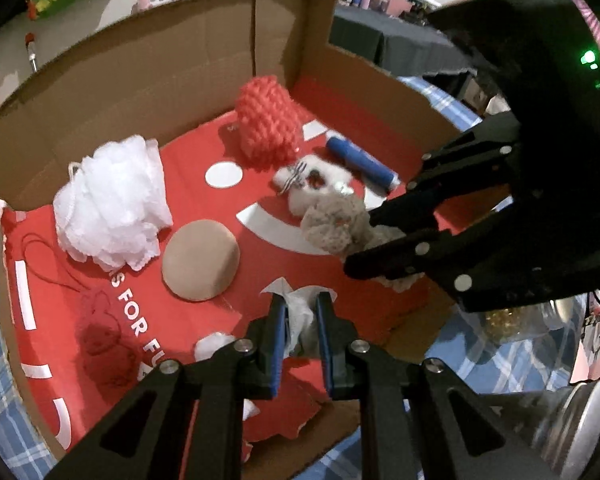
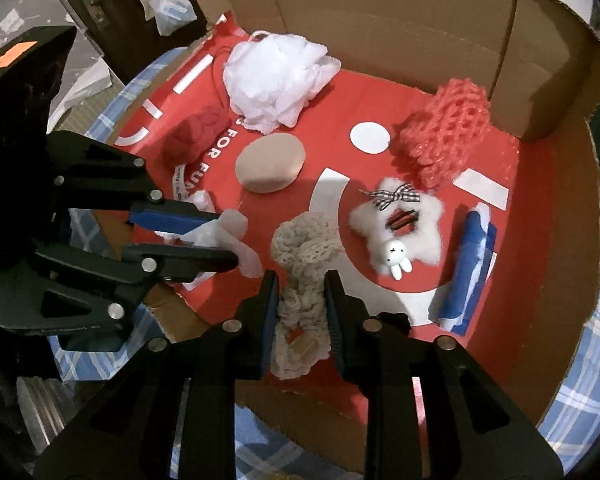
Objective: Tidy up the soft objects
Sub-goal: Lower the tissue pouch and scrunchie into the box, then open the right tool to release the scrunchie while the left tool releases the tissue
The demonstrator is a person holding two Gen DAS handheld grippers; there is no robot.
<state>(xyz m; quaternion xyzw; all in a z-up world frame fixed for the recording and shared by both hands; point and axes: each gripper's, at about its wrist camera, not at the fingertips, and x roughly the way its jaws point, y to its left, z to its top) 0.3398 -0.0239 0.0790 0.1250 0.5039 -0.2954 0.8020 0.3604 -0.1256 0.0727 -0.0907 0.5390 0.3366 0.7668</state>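
An open cardboard box (image 1: 204,52) with a red printed floor holds the soft things. My left gripper (image 1: 302,304) is shut on a crumpled white tissue (image 1: 300,312) over the box's near edge; it also shows in the right wrist view (image 2: 224,240). My right gripper (image 2: 300,284) is shut on a beige knitted piece (image 2: 304,248), which also shows in the left wrist view (image 1: 332,224). Inside lie a white mesh pouf (image 1: 108,204), a tan round sponge (image 1: 200,260), a coral knitted item (image 1: 268,124), a white fluffy star clip (image 2: 396,224) and red yarn (image 2: 192,136).
A blue roll (image 1: 362,164) lies at the box's right side. A small white cotton ball (image 1: 212,344) lies near the left fingers. The box stands on a blue plaid cloth (image 2: 580,392). Clutter and a dark table stand beyond the box's far wall.
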